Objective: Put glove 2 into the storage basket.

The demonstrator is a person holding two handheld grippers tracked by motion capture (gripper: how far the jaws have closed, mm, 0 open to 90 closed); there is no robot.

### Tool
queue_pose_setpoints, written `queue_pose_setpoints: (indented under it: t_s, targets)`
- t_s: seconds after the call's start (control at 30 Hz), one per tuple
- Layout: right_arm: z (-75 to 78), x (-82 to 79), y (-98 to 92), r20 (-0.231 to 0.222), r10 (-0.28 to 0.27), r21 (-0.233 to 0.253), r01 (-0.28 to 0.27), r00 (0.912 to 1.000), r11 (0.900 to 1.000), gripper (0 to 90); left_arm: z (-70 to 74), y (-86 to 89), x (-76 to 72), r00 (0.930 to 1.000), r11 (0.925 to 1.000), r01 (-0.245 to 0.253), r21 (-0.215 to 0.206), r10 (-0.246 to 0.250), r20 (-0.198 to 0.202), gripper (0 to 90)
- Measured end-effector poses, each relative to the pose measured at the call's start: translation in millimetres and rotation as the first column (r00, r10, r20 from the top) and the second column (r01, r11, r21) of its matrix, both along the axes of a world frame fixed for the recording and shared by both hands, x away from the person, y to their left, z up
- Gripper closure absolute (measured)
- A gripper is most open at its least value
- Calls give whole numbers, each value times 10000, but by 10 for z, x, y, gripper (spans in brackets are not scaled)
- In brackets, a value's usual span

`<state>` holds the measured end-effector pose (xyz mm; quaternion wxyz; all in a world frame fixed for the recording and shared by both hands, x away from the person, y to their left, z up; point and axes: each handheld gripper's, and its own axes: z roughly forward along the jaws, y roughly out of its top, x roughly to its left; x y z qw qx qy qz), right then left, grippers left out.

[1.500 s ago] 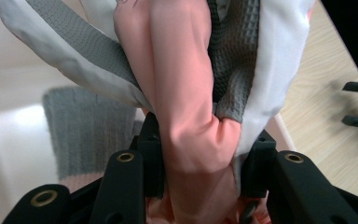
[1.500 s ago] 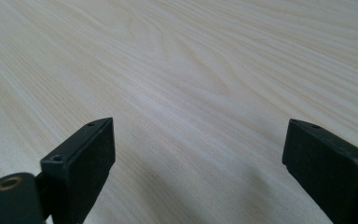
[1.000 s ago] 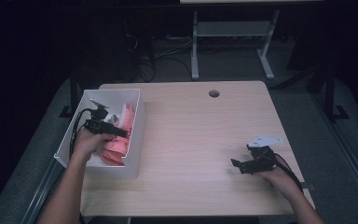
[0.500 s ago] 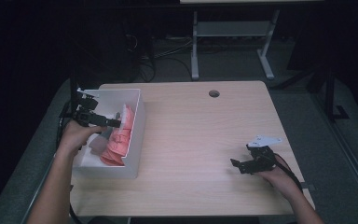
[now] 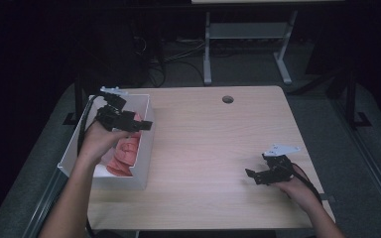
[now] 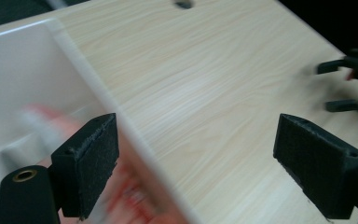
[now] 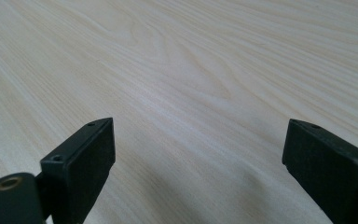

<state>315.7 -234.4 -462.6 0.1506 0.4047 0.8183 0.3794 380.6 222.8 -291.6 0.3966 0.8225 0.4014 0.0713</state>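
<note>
Left gripper [image 5: 146, 125], jaws apart and empty, hovers over the white box [image 5: 145, 148] at frame left where the pink cloth [image 5: 124, 153] lies bunched, long axis roughly along the box toward the frame's top; looks like pre-grasp, next: descend and clamp; right gripper [image 5: 250, 176] open, idle lower right.

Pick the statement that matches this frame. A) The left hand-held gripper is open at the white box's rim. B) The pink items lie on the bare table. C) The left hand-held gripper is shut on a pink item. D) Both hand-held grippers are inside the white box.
A: the left hand-held gripper has its jaws wide apart, straddling the wall of the white box, with the pink items lying inside it.
</note>
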Motion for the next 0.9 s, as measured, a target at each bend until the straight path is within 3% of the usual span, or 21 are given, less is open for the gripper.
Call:
queue_pose_setpoints:
  t_s: [0.17, 0.37, 0.5, 0.6, 0.83, 0.87, 0.9]
  targets:
    - [1, 0, -2, -2, 16, 7, -16, 10000, 10000, 90, -30, -387, -83, 9968, 9969, 785, -59, -784, 159, 138]
    - [7, -2, 6, 19, 57, 69, -57, 10000, 10000, 90, -155, -764, -176, 9863, 9856, 1644, -393, -1638, 186, 139]
    - [8, -4, 13, 14, 86, 74, -87, 10000, 9999, 90, -361, -1002, -221, 9775, 9774, 2111, -118, -2111, 15, 139]
    - [11, -4, 10, 29, 109, 68, -109, 9999, 9999, 90, -530, -1150, -245, 9720, 9713, 2352, 370, -2350, -89, 139]
    - [10, -4, 12, 22, 128, 55, -128, 9999, 9999, 90, -915, -1349, -291, 9648, 9596, 2630, 1002, -2613, -302, 141]
    - [10, -4, 13, 14, 138, 42, -138, 9999, 9999, 90, -965, -1354, -286, 9608, 9532, 2772, 1210, -2748, -364, 141]
    - [10, -5, 14, 8, 147, 47, -147, 9999, 9999, 90, -1024, -1370, -290, 9627, 9553, 2704, 1196, -2677, -385, 141]
